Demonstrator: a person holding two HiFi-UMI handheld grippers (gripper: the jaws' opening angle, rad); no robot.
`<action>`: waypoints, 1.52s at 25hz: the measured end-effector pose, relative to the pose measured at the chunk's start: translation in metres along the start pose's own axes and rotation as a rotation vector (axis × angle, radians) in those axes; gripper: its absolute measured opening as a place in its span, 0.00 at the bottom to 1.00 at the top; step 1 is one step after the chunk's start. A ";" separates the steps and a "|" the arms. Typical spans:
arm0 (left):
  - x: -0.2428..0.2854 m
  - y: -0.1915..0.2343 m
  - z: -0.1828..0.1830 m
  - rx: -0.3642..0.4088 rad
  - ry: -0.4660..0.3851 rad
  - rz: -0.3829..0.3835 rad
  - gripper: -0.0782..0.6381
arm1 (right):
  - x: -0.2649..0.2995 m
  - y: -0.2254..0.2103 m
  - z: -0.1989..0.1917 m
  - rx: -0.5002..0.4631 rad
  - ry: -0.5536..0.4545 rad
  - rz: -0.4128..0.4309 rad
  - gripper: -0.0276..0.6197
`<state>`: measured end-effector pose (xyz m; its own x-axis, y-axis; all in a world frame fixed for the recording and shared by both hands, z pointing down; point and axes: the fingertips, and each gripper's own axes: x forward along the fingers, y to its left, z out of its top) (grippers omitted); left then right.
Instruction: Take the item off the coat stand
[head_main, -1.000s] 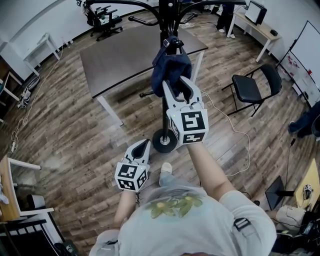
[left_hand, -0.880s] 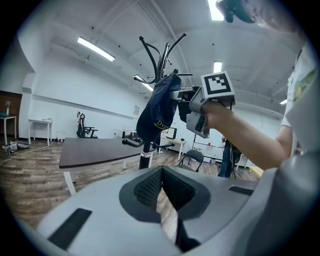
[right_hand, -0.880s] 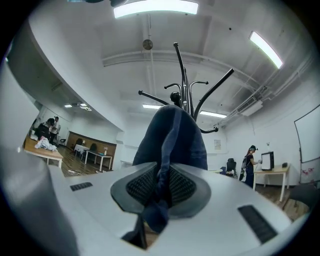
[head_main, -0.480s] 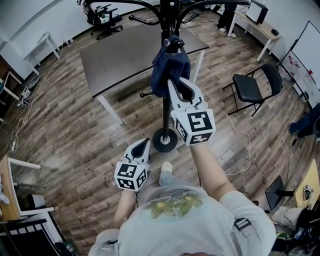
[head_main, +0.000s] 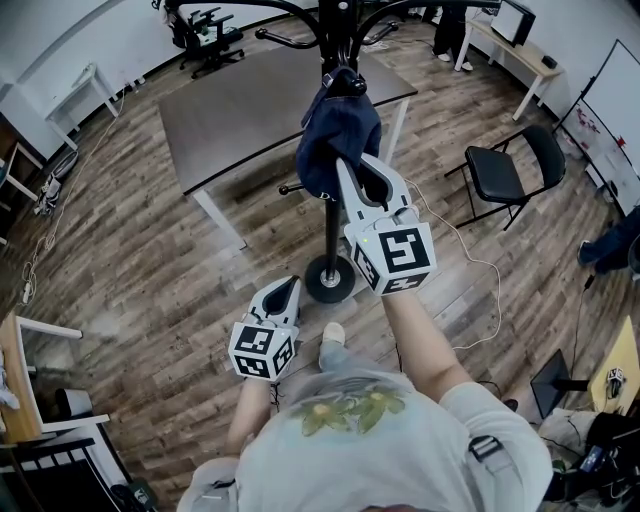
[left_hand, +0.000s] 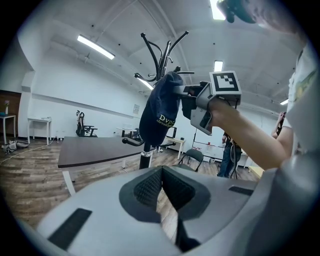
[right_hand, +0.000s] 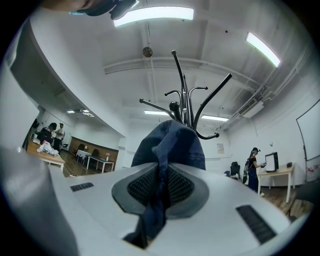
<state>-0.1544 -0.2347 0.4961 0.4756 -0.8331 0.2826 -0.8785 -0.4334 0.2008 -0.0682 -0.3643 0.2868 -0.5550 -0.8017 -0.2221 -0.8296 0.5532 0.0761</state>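
A dark blue cap (head_main: 335, 130) with pale lettering hangs on a hook of the black coat stand (head_main: 330, 220). My right gripper (head_main: 352, 168) reaches up to the cap's lower edge and is shut on a fold of its cloth. The right gripper view shows the blue fabric (right_hand: 172, 142) pinched between the ribbed pads (right_hand: 145, 187) of the right gripper (right_hand: 161, 175), below the stand's hooks (right_hand: 185, 100). My left gripper (head_main: 285, 292) hangs low near the stand's round base, shut and holding nothing. In the left gripper view the left gripper (left_hand: 161, 172) points toward the cap (left_hand: 160, 115).
A dark brown table (head_main: 250, 100) stands just behind the coat stand. A black folding chair (head_main: 505, 175) is to the right, with a white cable (head_main: 470, 270) trailing on the wood floor. A desk (head_main: 510, 55) and a person stand at the far right.
The right gripper's jaws have closed on the cap's lower edge, and the cap's cloth has shifted slightly on the hook. The left gripper has stayed put.
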 end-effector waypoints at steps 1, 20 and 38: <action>0.000 0.000 -0.001 0.000 0.000 0.001 0.13 | -0.002 0.000 0.001 -0.001 -0.006 -0.001 0.11; 0.004 -0.007 -0.006 -0.003 0.013 -0.009 0.13 | -0.016 0.001 0.029 -0.039 -0.088 0.009 0.11; 0.006 -0.021 -0.010 0.008 0.025 -0.022 0.13 | -0.039 0.006 0.050 -0.036 -0.138 0.030 0.11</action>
<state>-0.1328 -0.2272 0.5027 0.4953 -0.8147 0.3017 -0.8684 -0.4540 0.1995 -0.0477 -0.3183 0.2475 -0.5676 -0.7451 -0.3502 -0.8160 0.5656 0.1192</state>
